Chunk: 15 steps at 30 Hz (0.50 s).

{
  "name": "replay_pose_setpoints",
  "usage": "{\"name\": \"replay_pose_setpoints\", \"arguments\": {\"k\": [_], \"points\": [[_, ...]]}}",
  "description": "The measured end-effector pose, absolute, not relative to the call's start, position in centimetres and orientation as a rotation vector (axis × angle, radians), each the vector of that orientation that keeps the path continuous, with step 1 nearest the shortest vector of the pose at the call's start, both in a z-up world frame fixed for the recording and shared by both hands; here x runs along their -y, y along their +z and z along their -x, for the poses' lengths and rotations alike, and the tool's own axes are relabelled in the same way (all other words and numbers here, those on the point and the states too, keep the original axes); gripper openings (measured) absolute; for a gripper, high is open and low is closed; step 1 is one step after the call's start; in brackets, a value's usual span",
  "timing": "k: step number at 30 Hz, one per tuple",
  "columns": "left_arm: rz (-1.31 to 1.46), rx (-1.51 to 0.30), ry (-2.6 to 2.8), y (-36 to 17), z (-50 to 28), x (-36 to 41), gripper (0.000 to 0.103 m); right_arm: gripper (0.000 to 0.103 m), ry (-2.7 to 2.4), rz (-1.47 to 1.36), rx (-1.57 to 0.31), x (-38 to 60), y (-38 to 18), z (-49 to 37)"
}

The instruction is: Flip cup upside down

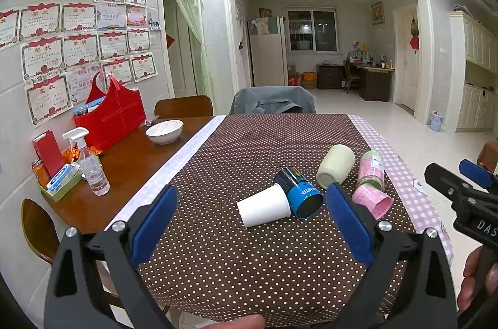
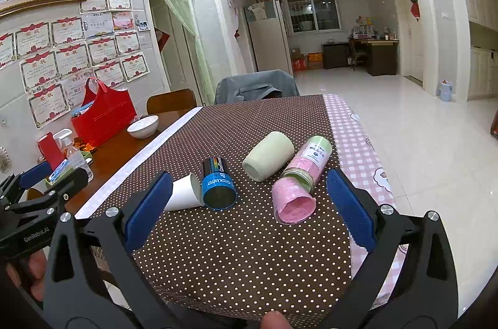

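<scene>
Several cups lie on their sides on the brown dotted tablecloth (image 1: 249,148). From left to right they are a white paper cup (image 1: 264,209) (image 2: 183,193), a blue and black cup (image 1: 300,193) (image 2: 218,184), a pale green cup (image 1: 334,167) (image 2: 269,156) and a pink cup (image 1: 372,201) (image 2: 292,201). A pink and green jar (image 1: 370,167) (image 2: 306,162) lies behind the pink cup. My left gripper (image 1: 252,223) hangs open in front of the white and blue cups. My right gripper (image 2: 249,210) is open too, short of the blue and pink cups. Neither holds anything.
On the bare wooden table at the left stand a white bowl (image 1: 164,130), a red bag (image 1: 110,114), a spray bottle (image 1: 90,164) and a tissue box (image 1: 60,178). Chairs (image 1: 274,100) stand at the far end. A pink checked cloth (image 2: 354,142) covers the table's right edge.
</scene>
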<state>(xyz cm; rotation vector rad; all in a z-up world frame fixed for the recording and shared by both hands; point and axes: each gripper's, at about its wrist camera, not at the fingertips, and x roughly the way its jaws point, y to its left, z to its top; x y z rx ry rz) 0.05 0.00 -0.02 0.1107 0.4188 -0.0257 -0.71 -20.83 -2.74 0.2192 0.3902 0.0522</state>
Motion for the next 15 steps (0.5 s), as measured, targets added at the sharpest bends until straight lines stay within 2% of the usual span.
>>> {"name": "replay_pose_setpoints", "arguments": {"k": [15], "points": [[-0.106,-0.425,-0.031,-1.4,0.1,-0.1,0.095,0.097,0.050,-0.214,-0.391,21.4,-3.0,0.3]]}}
